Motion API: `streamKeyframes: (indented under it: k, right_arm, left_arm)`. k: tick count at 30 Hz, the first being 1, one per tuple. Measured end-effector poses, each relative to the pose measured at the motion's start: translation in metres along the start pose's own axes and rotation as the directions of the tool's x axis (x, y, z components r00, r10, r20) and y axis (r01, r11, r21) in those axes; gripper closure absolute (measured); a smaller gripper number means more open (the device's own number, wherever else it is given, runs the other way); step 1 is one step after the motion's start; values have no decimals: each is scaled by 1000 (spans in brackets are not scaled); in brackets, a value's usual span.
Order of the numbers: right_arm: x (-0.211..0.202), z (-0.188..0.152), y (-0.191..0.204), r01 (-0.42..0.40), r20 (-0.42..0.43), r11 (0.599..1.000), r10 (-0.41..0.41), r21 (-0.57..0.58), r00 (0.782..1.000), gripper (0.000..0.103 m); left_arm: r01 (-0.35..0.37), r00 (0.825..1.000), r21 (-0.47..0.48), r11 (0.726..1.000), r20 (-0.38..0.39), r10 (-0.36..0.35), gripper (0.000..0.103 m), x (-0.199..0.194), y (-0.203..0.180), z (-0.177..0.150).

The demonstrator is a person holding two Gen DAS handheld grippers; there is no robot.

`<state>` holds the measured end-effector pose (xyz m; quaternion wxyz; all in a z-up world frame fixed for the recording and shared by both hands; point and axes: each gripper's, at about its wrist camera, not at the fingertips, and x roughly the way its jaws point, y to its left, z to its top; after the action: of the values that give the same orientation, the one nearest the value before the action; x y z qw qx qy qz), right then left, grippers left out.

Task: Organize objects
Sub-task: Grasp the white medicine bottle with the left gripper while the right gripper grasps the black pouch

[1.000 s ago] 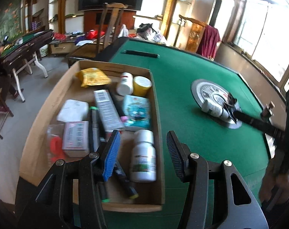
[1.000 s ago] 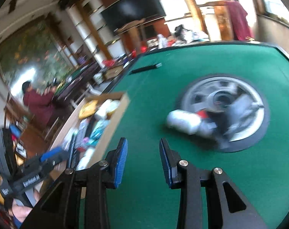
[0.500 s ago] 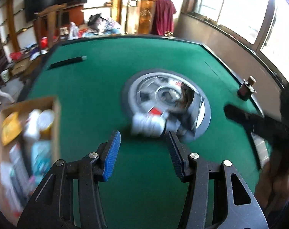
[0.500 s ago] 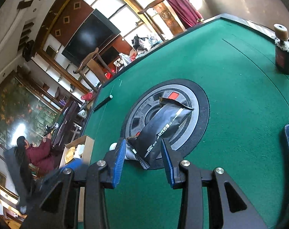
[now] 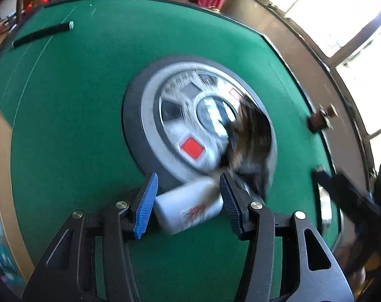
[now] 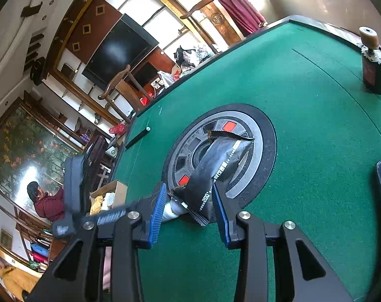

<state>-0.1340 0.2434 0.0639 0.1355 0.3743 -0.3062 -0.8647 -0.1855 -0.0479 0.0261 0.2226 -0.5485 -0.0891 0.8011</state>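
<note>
White bottle (image 5: 187, 207) is lying between the left gripper's (image 5: 187, 202) open jaws on green felt (image 5: 72, 115). Right gripper (image 6: 189, 210) is straddling a black packet (image 6: 216, 168), jaws parted, grip unclear.

A green felt table (image 6: 303, 115) carries a round grey hub (image 5: 175, 136) at its centre. Beyond it stand a wooden chair (image 6: 120, 88), a dark television (image 6: 120, 50) and a maroon cloth (image 6: 238, 7). A seated person in red (image 6: 48, 205) is at far left.
</note>
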Motion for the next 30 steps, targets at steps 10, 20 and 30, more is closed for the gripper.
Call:
streamKeyframes:
  k: [10,20,30]
  right_arm:
    - [2,-1,-4,54,17,998,-54,10,998,65]
    - [17,2,-19,101,-16,993,-100,53,995,56]
    - [64,10,10,216,-74,968,-208,125,975,46]
  left_arm:
    - [-168,986,110,980,27,166,53,10,-41,-23]
    - [-342,930,59,938,163,329,69,2,-25,-57]
    - [-340,921,-20,940,196,337,69,-14,13,-66]
